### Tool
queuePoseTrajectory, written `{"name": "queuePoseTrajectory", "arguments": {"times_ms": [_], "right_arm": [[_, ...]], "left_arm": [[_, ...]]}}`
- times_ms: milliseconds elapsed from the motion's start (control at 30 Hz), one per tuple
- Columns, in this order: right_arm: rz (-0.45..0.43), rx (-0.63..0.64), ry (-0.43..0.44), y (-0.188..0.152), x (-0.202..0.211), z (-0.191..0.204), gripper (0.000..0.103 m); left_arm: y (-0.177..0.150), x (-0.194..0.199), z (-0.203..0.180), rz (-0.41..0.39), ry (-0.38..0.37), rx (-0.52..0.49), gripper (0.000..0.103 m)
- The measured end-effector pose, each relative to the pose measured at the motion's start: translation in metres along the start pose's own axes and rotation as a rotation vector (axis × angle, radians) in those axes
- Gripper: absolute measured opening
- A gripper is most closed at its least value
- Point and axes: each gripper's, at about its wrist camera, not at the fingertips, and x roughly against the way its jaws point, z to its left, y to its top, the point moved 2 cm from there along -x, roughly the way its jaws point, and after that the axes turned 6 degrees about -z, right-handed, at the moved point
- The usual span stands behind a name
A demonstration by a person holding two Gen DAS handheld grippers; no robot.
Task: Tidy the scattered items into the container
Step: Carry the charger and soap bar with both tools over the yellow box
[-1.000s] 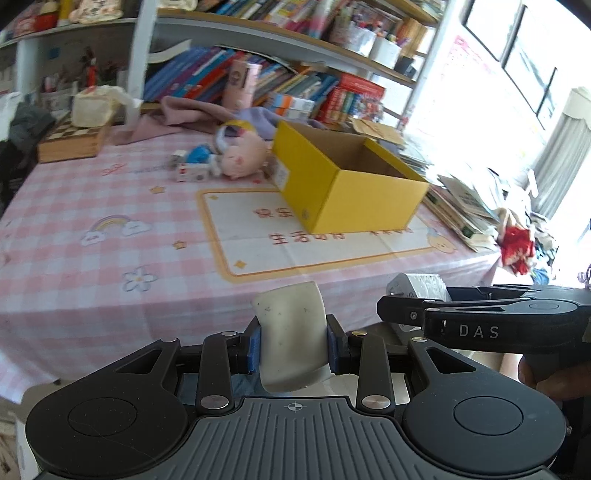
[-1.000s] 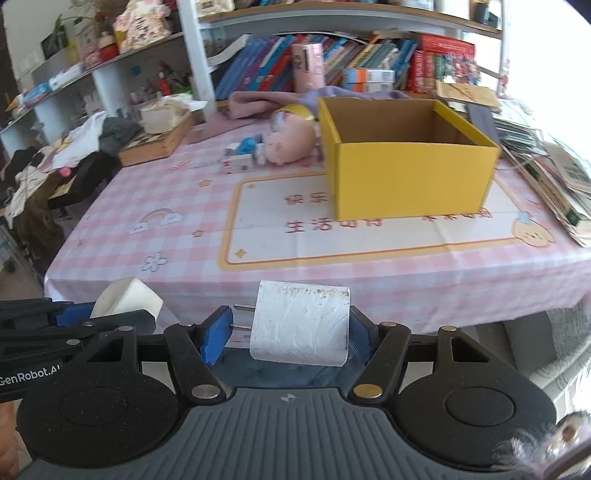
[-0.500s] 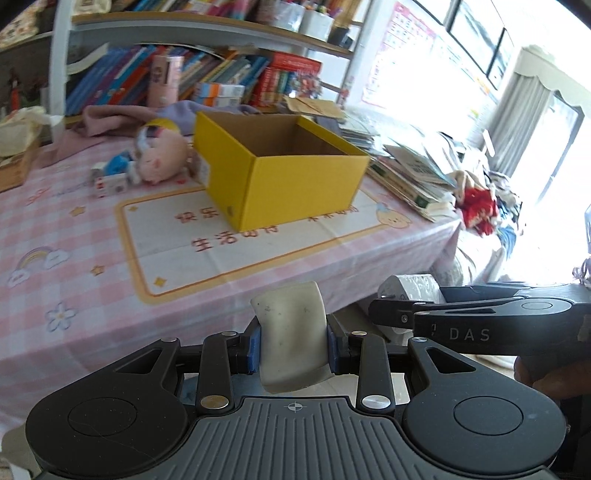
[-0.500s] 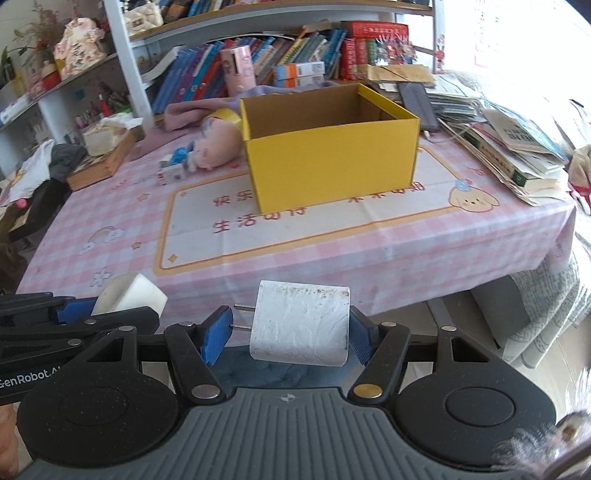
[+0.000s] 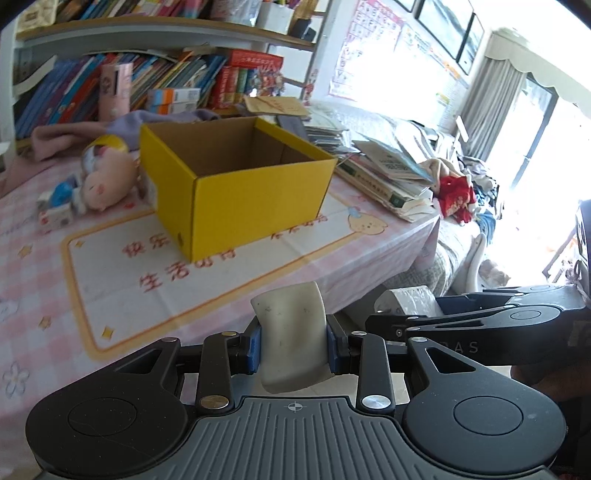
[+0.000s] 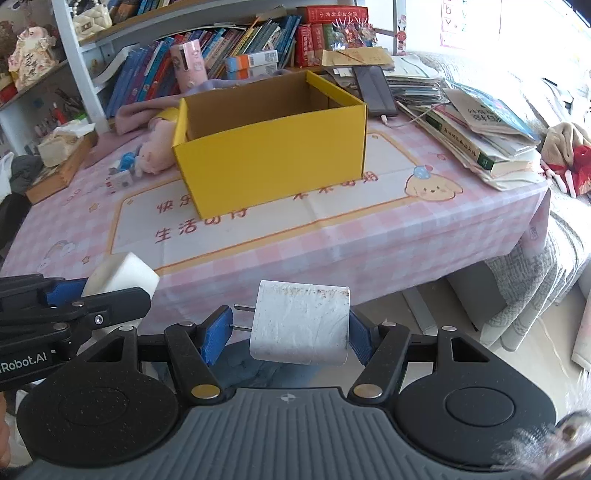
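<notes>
Carrying a charger (image 6: 301, 326) and a white block (image 5: 291, 341) pinched in my jaws, I aim over the yellow box (image 6: 273, 147) rim before spreading.

Pink checked tablecloth (image 6: 424, 236) covers the table, crowded bookshelf (image 6: 229, 40) behind its far edge, book stack (image 6: 476, 125) at its right corner, grey curtain (image 5: 491, 96) beside glaring bright windows (image 5: 439, 29).

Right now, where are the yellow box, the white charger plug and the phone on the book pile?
yellow box (image 6: 273, 158), right wrist view, front wall.
white charger plug (image 6: 301, 321), right wrist view, front face.
phone (image 6: 375, 90), right wrist view, dark screen.
</notes>
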Motion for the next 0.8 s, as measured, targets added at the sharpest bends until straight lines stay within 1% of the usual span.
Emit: {"name": "queuePoseTrajectory", "arguments": {"times_ms": [333, 467, 633, 800], "right_arm": [[-0.045, 0.029, 0.017, 0.031, -0.02, -0.007, 0.063], [-0.059, 0.039, 0.019, 0.042, -0.031, -0.013, 0.063], [-0.093, 0.041, 0.004, 0.057, -0.041, -0.029, 0.063], [-0.138, 0.045, 0.006, 0.083, -0.049, -0.05, 0.063]], "left_arm": [[0.024, -0.026, -0.003, -0.034, -0.027, -0.057, 0.032], [0.033, -0.041, -0.005, -0.036, -0.042, -0.08, 0.032], [0.049, -0.066, -0.012, -0.052, -0.07, -0.114, 0.031], [0.076, -0.082, -0.022, -0.098, -0.079, -0.138, 0.031]]}}
